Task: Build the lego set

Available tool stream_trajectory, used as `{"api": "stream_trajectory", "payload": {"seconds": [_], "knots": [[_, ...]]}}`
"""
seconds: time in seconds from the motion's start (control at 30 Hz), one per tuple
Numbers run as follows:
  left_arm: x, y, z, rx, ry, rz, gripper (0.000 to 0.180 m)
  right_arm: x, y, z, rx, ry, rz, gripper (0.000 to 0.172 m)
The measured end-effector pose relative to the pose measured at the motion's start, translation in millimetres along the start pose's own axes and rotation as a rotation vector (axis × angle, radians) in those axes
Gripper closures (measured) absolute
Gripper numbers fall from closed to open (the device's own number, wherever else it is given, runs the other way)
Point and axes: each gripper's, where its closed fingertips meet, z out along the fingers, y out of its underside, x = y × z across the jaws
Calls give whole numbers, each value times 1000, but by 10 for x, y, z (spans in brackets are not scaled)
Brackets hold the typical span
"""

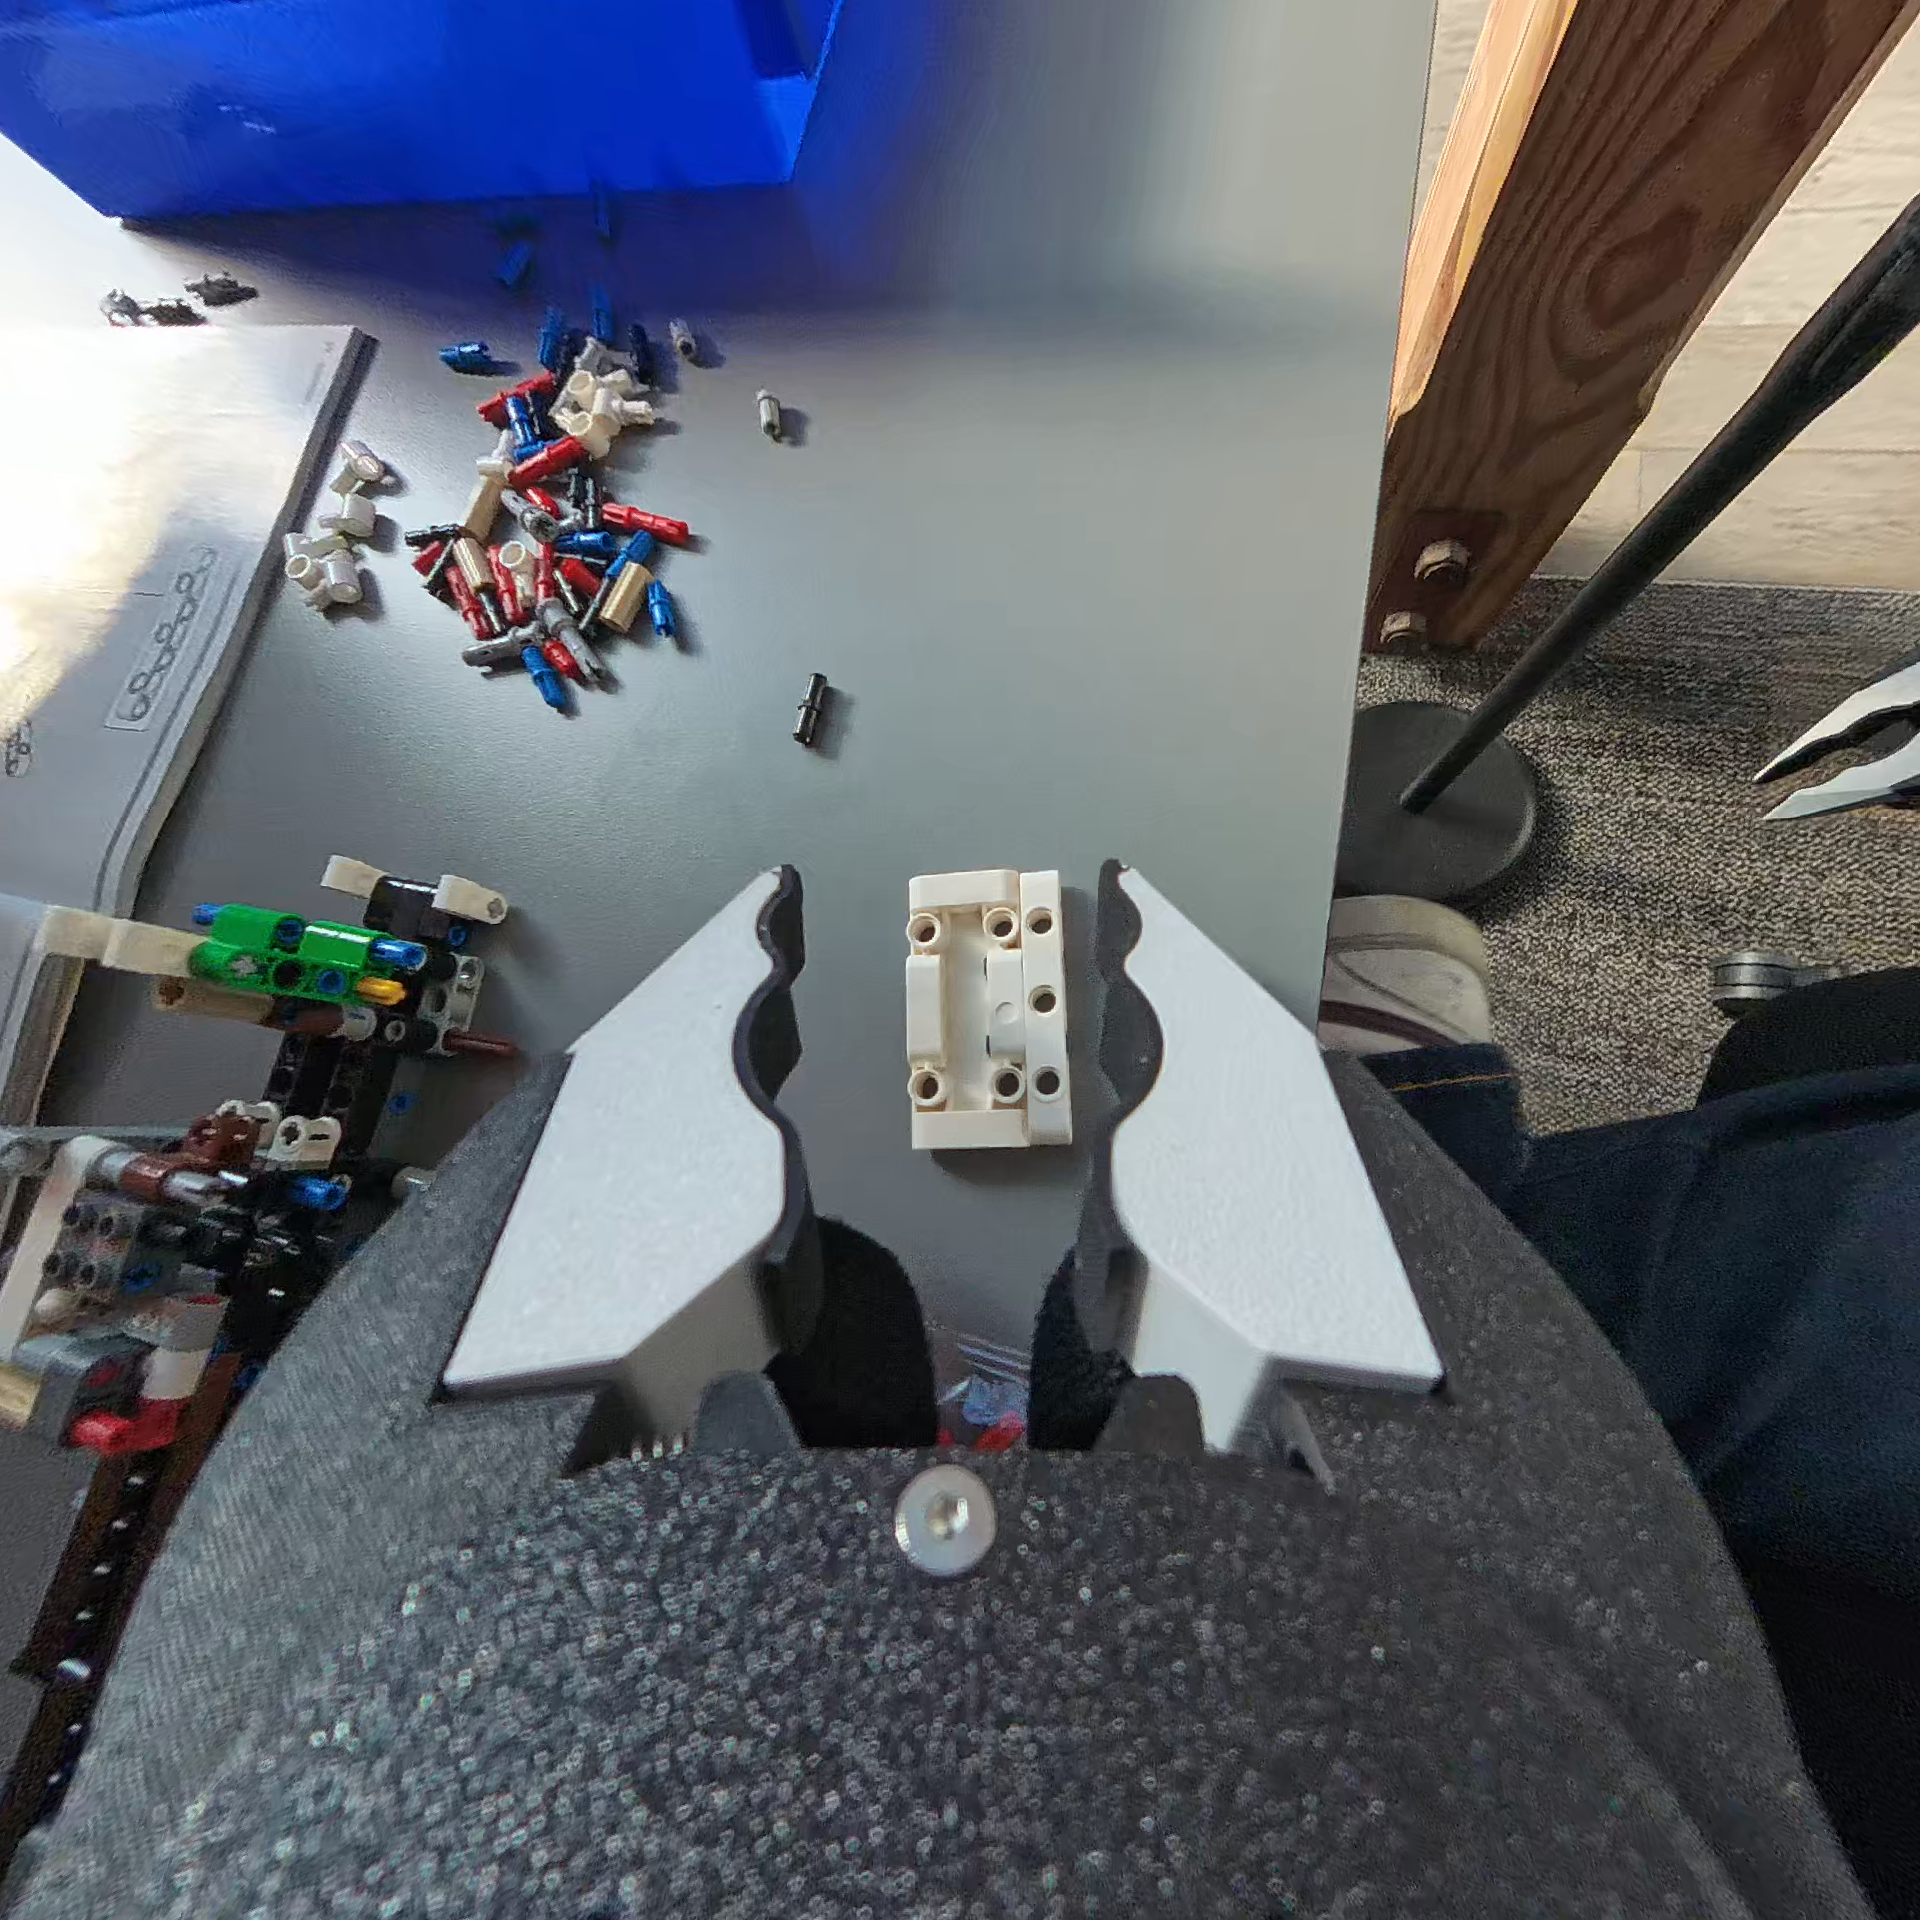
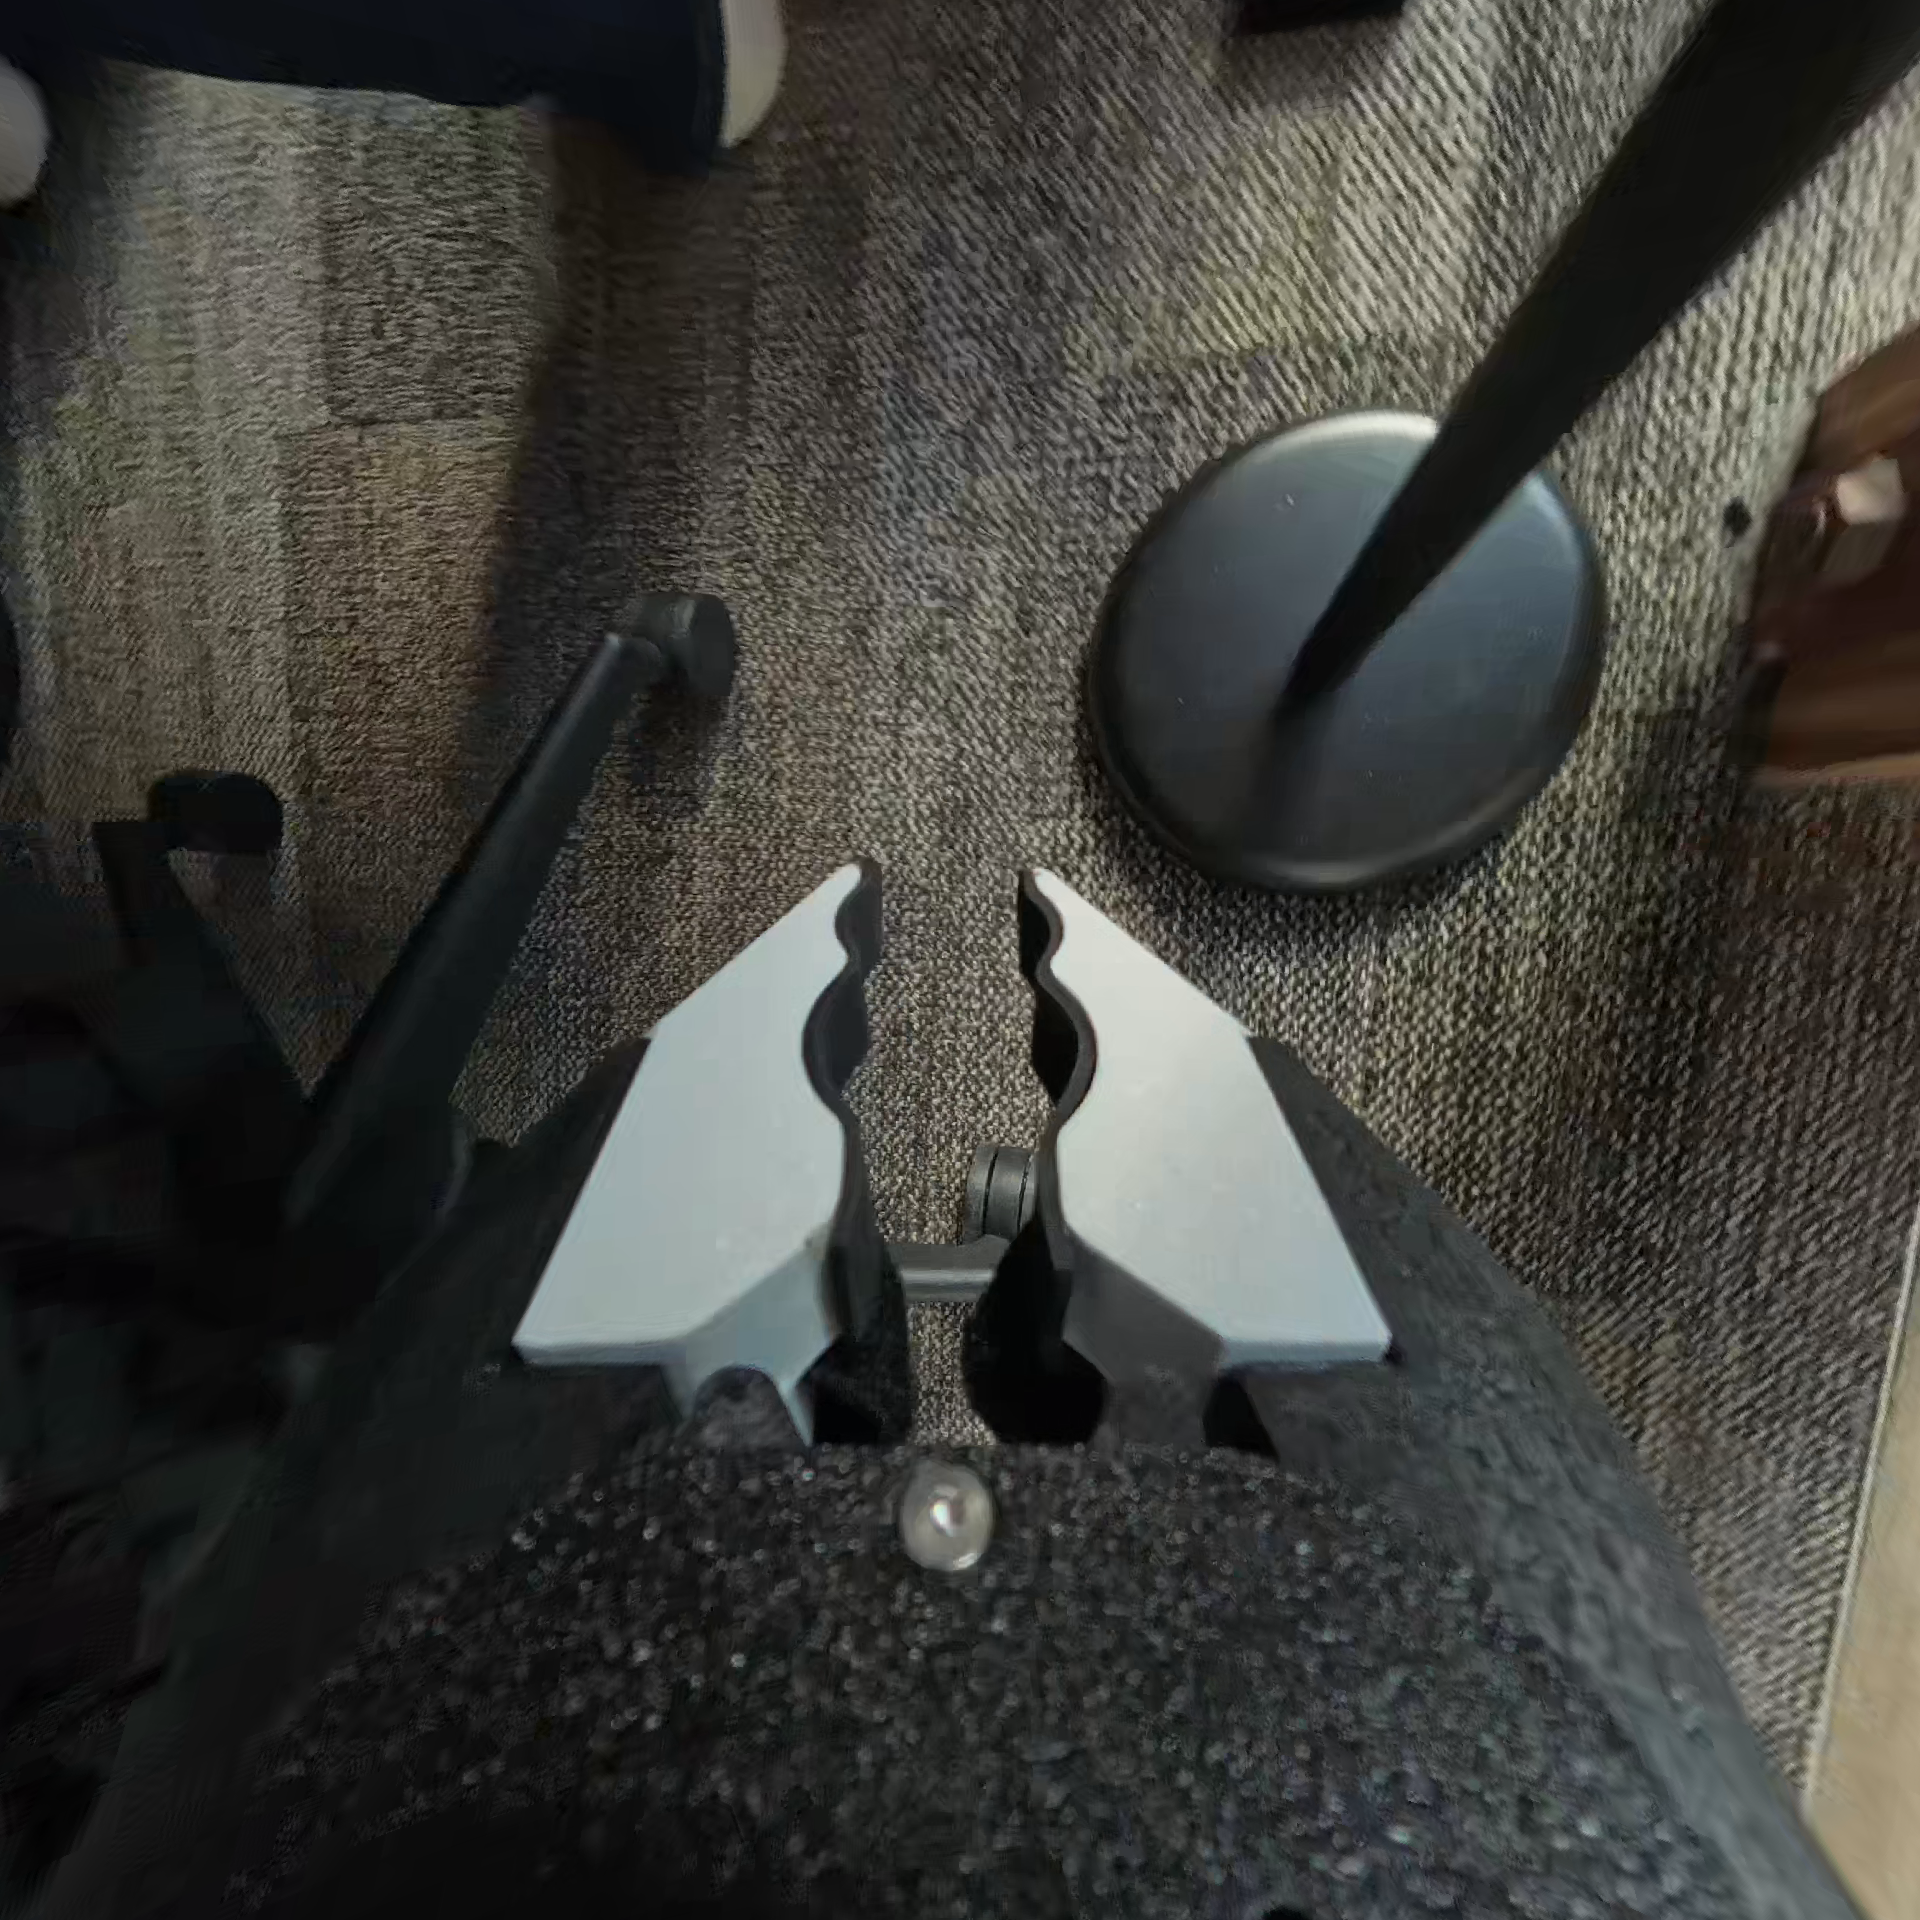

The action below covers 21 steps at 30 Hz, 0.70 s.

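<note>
The left hand-held gripper (image 1: 951,883) hangs over the grey table (image 1: 1039,520) with its two white fingers (image 1: 665,1122) spread wide, and it grasps nothing. Between them, flat on the table, lies a white plastic building-block panel with round pin holes (image 1: 987,1008). It sits nearer to the right finger, but bare table shows on both sides, so no pad touches it. Its long axis runs along the fingers, away from the camera, so the fingers face its two long sides. The panel is close to the right edge of the table.

Further out, toward the far edge, a single black plastic connector pin (image 1: 810,709) lies alone, and behind it is a loose pile of small red, blue, black and beige plastic pins (image 1: 551,530). At the left edge stands a partly built model of black, green and white beams (image 1: 301,966). A blue plastic bin (image 1: 416,94) is at the far left corner.

The right hand-held gripper (image 2: 948,883) is off the table, over the grey carpet floor (image 2: 935,416), its fingers apart and empty. A black round stand base (image 2: 1351,655) is near it. The left one is clearly nearer to the panel.
</note>
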Motion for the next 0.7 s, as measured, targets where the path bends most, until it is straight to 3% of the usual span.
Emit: {"api": "stream_trajectory", "payload": {"seconds": [0.03, 0.13, 0.23, 0.3, 0.43, 0.5, 0.6, 0.7], "knots": [[5, -50, -52, 36, -2, -19, 125, 280, 236, 130, -7, 45, 74, 147], [30, -217, -282, 154, -30, -66, 123, 1155, 641, 430, -24, 189, 112, 147], [134, -282, -578, 225, -101, -64, 121, 1749, 561, 593, -36, 248, -64, 151], [271, -325, -809, 287, -160, -69, 125, 2040, 627, 871, -144, 178, -60, 150], [877, -356, -1045, 338, -173, -176, 132, 2557, 628, 1344, -313, 169, -99, 145], [1330, -146, -809, 255, -98, -254, 135, 2614, 418, 1560, -315, 148, -192, 147], [2123, 505, -199, 78, 102, -487, 140, 2623, -63, 1872, -259, 158, -329, 146], [2850, 1136, 307, -47, 268, -699, 144, 2635, -434, 2179, -234, 142, -348, 146]]}}
